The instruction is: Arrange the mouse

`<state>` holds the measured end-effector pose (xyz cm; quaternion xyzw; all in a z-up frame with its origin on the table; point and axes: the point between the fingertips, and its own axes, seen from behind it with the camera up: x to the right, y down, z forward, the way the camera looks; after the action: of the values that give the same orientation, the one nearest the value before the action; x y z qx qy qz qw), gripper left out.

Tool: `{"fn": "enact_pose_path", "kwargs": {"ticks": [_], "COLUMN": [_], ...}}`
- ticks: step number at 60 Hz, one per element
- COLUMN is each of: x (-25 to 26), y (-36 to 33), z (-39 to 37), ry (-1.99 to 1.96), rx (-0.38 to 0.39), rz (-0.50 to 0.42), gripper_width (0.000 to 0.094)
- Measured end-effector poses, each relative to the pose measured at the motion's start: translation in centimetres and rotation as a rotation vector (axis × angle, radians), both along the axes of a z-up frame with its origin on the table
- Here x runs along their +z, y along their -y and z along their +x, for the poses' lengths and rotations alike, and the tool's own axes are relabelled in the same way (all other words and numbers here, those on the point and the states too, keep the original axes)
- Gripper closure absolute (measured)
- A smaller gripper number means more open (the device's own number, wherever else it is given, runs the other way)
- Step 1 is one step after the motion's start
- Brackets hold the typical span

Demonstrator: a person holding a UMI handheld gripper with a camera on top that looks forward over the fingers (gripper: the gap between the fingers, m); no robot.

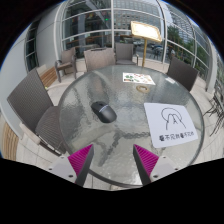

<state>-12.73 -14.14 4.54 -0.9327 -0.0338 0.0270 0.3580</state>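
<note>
Round glass tabletop (80, 125) ringed by chairs on a glazed terrace, dark mouse (103, 110) near its middle, white printed sheet (170, 118) toward the right edge, gripper (114, 160) hovering at the near edge, jaws spread and empty: approach stage, probably calling for forward reach to straddle the mouse.

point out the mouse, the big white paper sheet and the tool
dark grey computer mouse (103, 109), gripper view, middle of its top.
large white paper sheet with a printed outline (171, 119), gripper view, centre of the sheet.
tool (114, 163), gripper view, midway between its open pink-padded fingertips.
</note>
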Motion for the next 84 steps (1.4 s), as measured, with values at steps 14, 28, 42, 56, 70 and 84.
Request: {"fn": "enact_pose_path", "kwargs": {"ticks": [14, 28, 42, 56, 70, 84], "x": [-5.0, -6.4, -6.5, -6.5, -6.6, 8.2], "y": [-10.7, -18.5, -22.3, -22.5, -22.0, -24.3], "z": [-5.0, -5.0, -3.2, -1.9, -2.1, 1.6], "ry": [0.032, 0.031, 0.0, -0.002, 0.006, 0.04], "rx": [-0.002, -0.041, -0.128, -0.192, -0.131, -0.014], "rz": [-0.048, -0.055, -0.046, -0.026, -0.079, 0.095], "gripper_width": [0.0145, 0.0141, 0.0265, 0.0482, 0.0628, 0.0629]}}
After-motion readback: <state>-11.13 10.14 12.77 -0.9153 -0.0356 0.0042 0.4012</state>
